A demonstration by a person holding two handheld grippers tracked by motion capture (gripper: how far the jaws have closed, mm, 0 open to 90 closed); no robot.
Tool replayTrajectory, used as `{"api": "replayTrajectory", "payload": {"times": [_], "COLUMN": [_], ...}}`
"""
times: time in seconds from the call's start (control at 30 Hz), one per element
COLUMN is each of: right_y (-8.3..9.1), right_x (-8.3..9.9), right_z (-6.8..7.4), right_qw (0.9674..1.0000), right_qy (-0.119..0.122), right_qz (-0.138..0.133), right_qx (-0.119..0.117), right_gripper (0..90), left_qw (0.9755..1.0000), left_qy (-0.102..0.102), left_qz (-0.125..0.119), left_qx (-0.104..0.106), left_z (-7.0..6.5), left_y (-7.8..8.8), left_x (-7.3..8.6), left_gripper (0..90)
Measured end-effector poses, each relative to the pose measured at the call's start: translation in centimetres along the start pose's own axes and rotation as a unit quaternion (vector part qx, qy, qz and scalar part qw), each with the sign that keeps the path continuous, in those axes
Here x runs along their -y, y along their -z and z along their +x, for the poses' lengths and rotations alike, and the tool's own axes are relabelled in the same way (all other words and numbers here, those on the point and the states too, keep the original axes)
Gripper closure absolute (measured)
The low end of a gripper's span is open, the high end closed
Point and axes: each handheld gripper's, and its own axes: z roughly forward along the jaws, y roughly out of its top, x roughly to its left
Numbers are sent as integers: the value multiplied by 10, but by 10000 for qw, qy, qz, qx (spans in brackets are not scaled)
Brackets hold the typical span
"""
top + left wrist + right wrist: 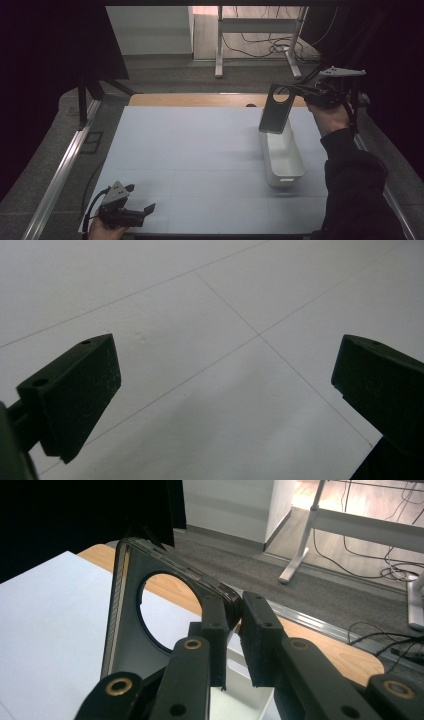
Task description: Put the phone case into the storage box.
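A dark phone case [276, 112] with a round camera hole hangs upright above the far end of a white oblong bin [282, 160]. My right gripper [296, 90] is shut on the case's upper corner. In the right gripper view the two black jaws [237, 615] pinch the case's edge [125, 630], with the bin [242, 697] below them. My left gripper [140, 197] rests low near the table's front left corner. Its jaws [225, 370] stand wide open over the bare mat, nothing between them.
A pale blue mat [200, 150] covers the table, with a wooden strip [200, 100] along its back edge. A metal rail [65, 165] runs down the left side. Behind the table stand desk legs [218, 45] with cables [260, 47] on the floor.
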Motion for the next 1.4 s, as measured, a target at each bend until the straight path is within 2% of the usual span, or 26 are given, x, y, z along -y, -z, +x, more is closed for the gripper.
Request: {"api": "replayTrajectory", "payload": {"times": [0.43,0.73,1.03,1.4], "right_y": [-5,-16,-28,-45], "right_x": [-4,-1,4,10], "right_z": [-17,-30,-35,-38], "right_qw": [9998,9995,9990,9979], "right_qy": [75,111,162,399], "right_qz": [16,54,118,158], "right_qx": [186,300,396,478], "right_gripper": [803,803,803,803], "left_qw": [10000,10000,10000,10000], "left_qy": [8,5,16,25], "left_qz": [3,8,6,5], "left_qx": [7,5,9,-4], "left_z": [0,0,0,0], "left_y": [0,0,0,1], "left_x": [0,0,0,1], "left_gripper": [0,0,0,0]}}
